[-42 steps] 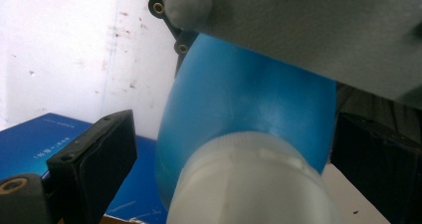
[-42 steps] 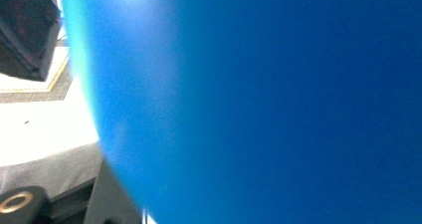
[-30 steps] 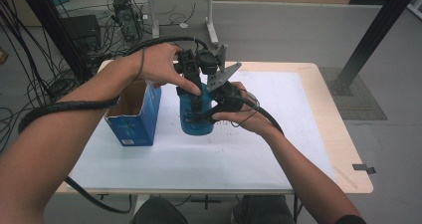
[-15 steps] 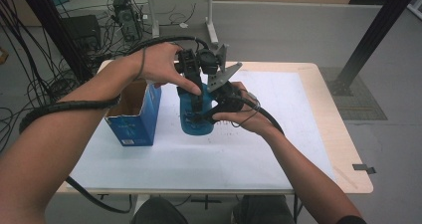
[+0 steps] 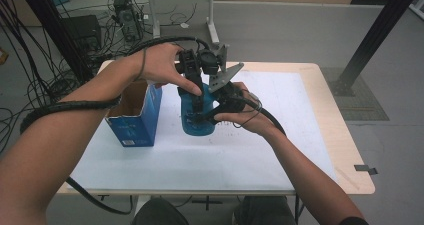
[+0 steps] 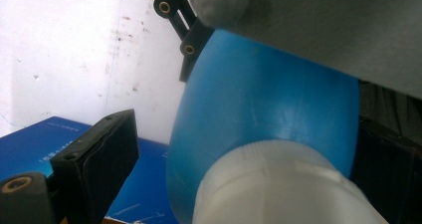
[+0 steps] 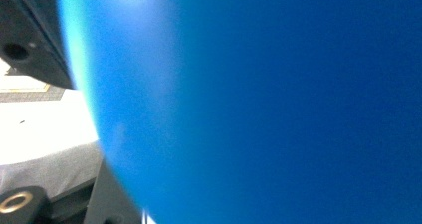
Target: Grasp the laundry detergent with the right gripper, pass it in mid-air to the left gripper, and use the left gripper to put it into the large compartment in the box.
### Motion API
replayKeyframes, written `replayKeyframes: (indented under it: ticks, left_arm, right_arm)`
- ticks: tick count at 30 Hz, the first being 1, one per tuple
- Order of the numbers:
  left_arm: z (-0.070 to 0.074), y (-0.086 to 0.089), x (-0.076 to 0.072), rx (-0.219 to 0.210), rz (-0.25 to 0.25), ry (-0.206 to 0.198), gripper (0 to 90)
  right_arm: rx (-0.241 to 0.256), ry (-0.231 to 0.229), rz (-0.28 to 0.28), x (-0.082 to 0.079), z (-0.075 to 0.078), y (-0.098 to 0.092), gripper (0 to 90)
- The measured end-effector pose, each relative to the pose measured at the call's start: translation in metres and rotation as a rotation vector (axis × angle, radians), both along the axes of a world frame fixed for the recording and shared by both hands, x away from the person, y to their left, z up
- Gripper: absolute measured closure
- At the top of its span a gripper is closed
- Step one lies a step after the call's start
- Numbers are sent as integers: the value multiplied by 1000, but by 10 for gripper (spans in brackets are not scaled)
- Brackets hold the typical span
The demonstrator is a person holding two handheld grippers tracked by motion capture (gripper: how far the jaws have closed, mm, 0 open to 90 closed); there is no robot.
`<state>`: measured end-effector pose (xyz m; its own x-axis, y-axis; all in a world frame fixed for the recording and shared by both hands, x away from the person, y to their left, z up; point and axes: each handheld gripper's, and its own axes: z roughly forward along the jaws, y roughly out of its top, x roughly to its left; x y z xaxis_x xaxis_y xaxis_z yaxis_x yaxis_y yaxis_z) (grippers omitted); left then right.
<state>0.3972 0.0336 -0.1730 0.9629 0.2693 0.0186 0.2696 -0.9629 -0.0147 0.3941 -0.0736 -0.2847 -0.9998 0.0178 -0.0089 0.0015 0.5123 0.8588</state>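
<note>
Gripping a blue bottle (image 5: 196, 116) from two sides, both grippers meet over the middle of a white table (image 5: 280, 150). From above, the right gripper (image 5: 210, 116) clamps the bottle's body from the side; in its own view the blue wall (image 7: 259, 104) presses right up between its jaws. The left gripper (image 5: 197, 96) comes down over the bottle's top. In the left gripper view its jaws stand apart around the bottle's neck, one jaw clear of the blue shoulder (image 6: 263, 99), the other hidden against it, with the white cap (image 6: 278, 184) close to the camera. The bottle stands upright on the table. Just beside the bottle, on the left gripper's side, stands an open blue cardboard box (image 5: 136, 120). The person's forearms reach to the bottle from the near edge.
</note>
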Motion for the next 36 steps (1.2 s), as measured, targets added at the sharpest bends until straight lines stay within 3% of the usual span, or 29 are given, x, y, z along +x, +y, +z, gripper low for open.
replayKeyframes:
  ticks: [24, 36]
  left_arm:
    - [1, 0, 0, 2, -4, 2, 81]
    - [-1, 1, 0, -1, -13, 6, 167]
  right_arm:
    - [3, -3, 5, -1, 0, 0, 435]
    - [-3, -8, 5, -1, 0, 1, 435]
